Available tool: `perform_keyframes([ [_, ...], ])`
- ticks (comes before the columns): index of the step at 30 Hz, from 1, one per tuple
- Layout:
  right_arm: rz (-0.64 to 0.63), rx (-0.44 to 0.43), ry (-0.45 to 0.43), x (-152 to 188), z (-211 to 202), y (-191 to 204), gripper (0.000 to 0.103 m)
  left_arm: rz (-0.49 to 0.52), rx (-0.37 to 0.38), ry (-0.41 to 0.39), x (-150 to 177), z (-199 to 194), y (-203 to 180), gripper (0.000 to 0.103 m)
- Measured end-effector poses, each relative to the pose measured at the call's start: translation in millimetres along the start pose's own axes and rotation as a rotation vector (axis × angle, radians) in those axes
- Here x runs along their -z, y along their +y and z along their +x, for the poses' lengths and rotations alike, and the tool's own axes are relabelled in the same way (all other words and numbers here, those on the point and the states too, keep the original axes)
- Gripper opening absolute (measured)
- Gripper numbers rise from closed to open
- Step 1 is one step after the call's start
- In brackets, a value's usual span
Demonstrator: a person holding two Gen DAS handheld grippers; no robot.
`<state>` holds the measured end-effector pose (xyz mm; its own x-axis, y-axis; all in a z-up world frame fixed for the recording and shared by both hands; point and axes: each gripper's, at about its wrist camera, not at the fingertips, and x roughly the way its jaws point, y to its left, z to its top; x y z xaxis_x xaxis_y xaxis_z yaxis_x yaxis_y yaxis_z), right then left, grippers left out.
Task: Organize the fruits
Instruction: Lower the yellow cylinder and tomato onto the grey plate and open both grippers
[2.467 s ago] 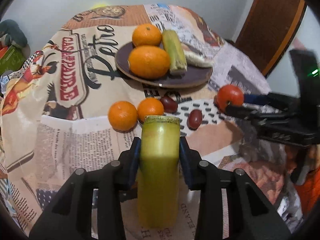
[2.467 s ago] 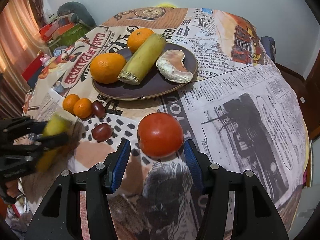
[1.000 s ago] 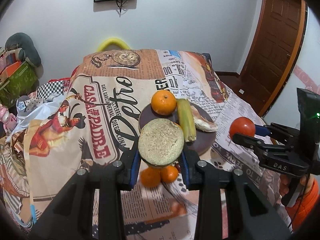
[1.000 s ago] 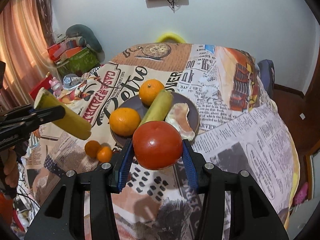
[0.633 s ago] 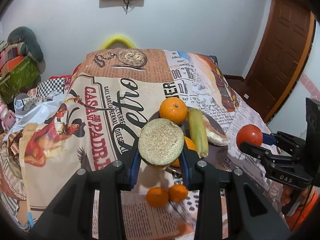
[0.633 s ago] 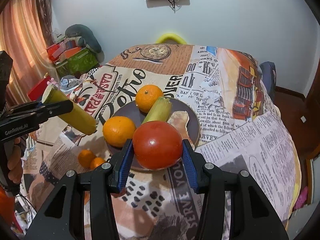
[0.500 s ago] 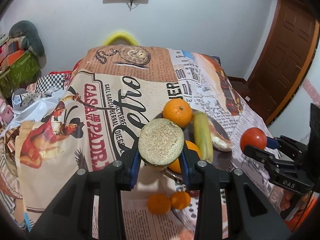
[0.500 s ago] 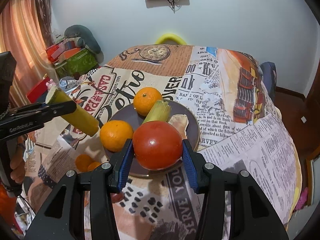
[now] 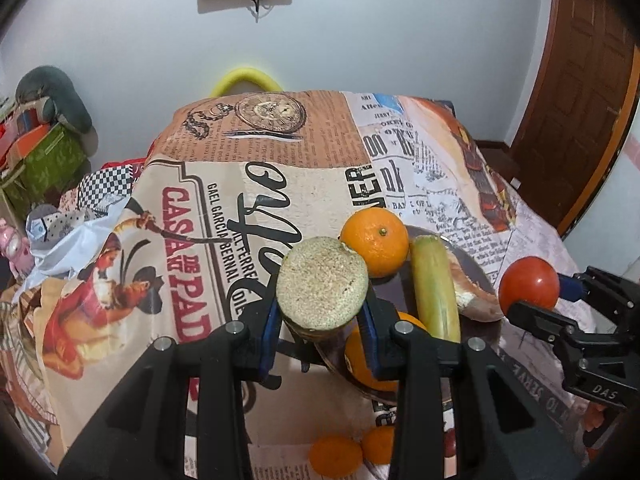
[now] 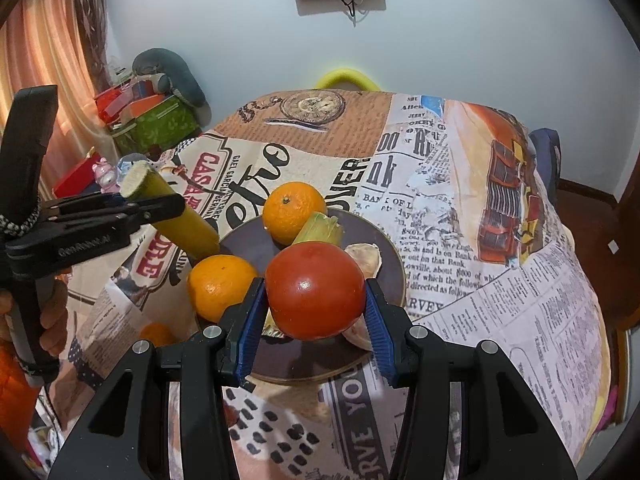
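My left gripper (image 9: 322, 312) is shut on a yellow-green cane stalk piece (image 9: 322, 282), whose cut end faces the camera. In the right wrist view that stalk (image 10: 188, 228) slants down over the left rim of the dark plate (image 10: 248, 248). My right gripper (image 10: 316, 312) is shut on a red tomato (image 10: 316, 288) and hovers over the plate's near side. On the plate lie two oranges (image 10: 294, 210) (image 10: 220, 284), a second cane piece (image 10: 318, 230) and a pale peeled piece (image 10: 364, 256).
Two small mandarins (image 9: 336, 456) and a dark red fruit (image 9: 450, 442) lie on the newspaper-print tablecloth (image 9: 280, 148) in front of the plate. Boxes and soft toys (image 10: 160, 120) crowd the left side. A wooden door (image 9: 588, 80) stands at the right.
Both grippers have carried their fruit from the table's front towards the plate. The left one moved furthest, bringing the stalk's lower end over the plate's left rim. Both grips are unchanged.
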<state>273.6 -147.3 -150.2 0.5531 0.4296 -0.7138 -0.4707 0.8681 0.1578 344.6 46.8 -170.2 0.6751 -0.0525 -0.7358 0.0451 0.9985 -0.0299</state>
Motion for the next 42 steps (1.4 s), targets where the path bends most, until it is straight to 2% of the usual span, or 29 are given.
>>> perform_keyframes([
  [13,0.016,-0.008,0.007,2.6,12.0,-14.6,0.045,0.062,-0.013,0.044,-11.2,31.2,-35.4,0.035],
  [18,0.014,-0.011,0.023,4.8,17.9,-16.1,0.045,0.05,0.03,0.054,-15.2,32.6,-43.5,0.042],
  [24,0.005,-0.018,0.035,6.5,23.8,-12.0,0.045,0.067,0.07,0.049,-12.4,25.4,-51.1,0.044],
  [39,-0.012,-0.034,0.099,15.1,35.7,-2.0,0.048,0.017,0.064,0.077,12.1,15.4,-23.0,0.047],
  [42,-0.019,-0.014,0.099,16.3,33.3,0.8,0.049,0.01,0.061,0.079,16.9,10.9,-19.3,0.047],
])
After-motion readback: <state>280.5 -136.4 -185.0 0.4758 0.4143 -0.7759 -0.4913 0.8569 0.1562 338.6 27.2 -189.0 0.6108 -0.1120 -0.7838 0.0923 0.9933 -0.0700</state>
